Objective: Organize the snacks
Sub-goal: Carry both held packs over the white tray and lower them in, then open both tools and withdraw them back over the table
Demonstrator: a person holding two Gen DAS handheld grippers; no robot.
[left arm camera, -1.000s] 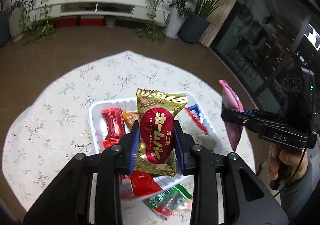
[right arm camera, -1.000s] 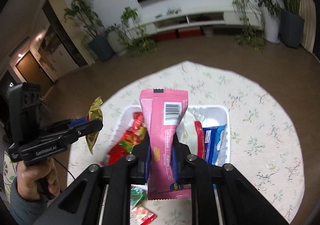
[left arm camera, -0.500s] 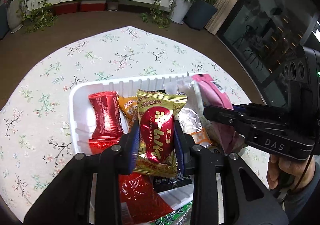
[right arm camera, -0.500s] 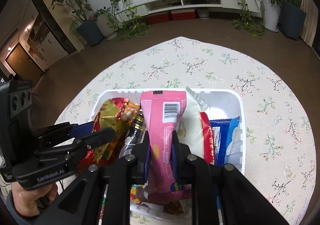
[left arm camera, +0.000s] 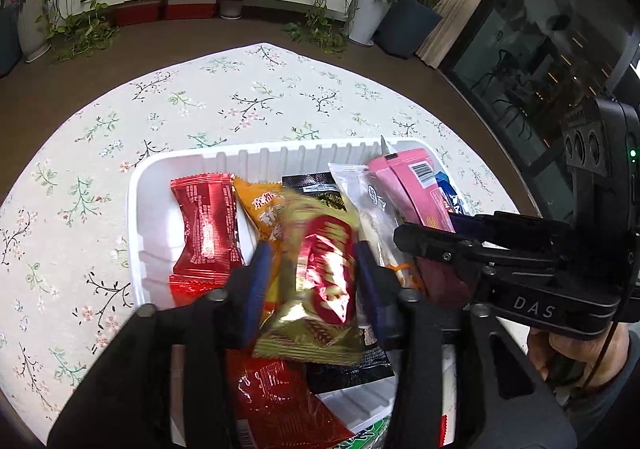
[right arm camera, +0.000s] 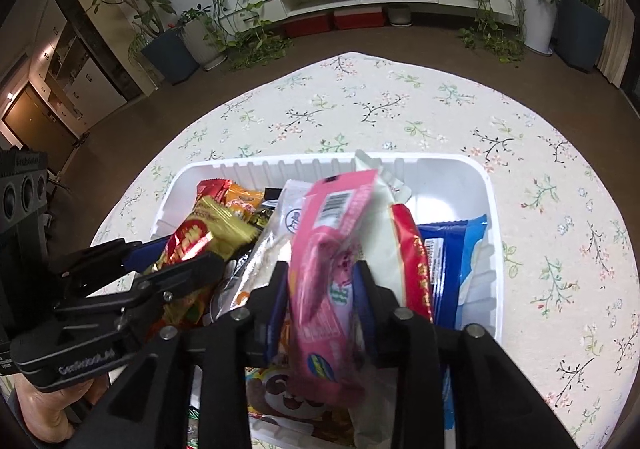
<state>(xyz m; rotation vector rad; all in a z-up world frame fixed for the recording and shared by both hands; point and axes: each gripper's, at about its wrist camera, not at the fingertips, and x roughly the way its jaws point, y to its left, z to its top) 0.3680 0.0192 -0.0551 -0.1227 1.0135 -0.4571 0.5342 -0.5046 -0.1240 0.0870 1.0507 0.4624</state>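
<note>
Over the white ribbed plastic tray, both grippers' jaws have just been opening: the left gripper has let go of the blurred gold-and-red foil snack packet, the right gripper the long pink snack wrapper, each still between parted pads

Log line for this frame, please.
phase: release into white tray | left gripper: fingers just opening, gold-red snack between | right gripper: fingers just opening, pink snack between
</note>
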